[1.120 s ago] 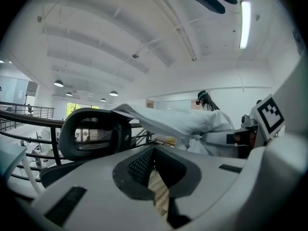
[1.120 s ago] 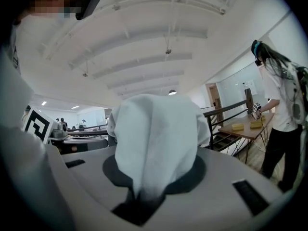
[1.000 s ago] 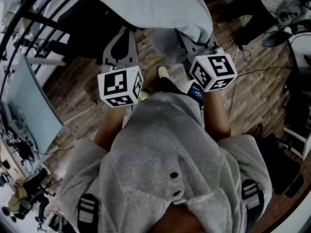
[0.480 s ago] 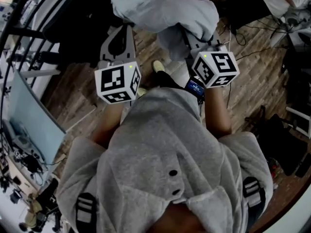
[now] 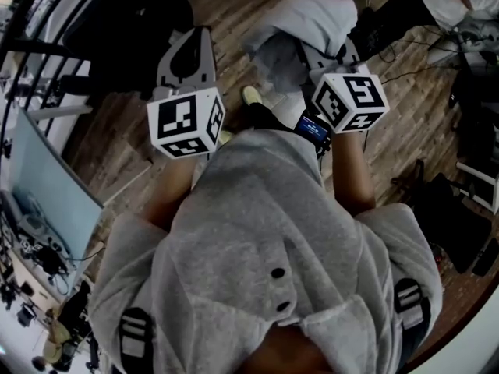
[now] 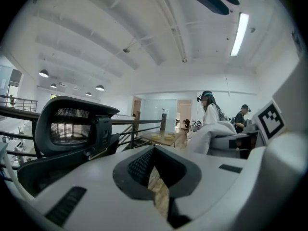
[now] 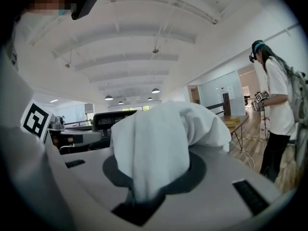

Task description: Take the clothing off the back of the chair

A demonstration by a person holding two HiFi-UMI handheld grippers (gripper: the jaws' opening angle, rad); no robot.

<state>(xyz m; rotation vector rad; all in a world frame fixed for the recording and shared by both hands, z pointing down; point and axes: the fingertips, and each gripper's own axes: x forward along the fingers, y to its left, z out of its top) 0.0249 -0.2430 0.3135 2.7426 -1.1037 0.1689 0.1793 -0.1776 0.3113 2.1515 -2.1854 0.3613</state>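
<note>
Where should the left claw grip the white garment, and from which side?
Grip the white garment at the bunched fold beside the right claw, from the left: that claw pinches it, and loose cloth hangs toward the shut, empty left claw.

The wood-plank floor (image 5: 405, 123) carries a black chair (image 5: 117, 33) at the upper left, thin black cables (image 5: 417, 75) trailing over the boards at the upper right, a dark bag (image 5: 448, 224) by the right edge, and the person's light shoe (image 5: 251, 95) near the middle.
</note>
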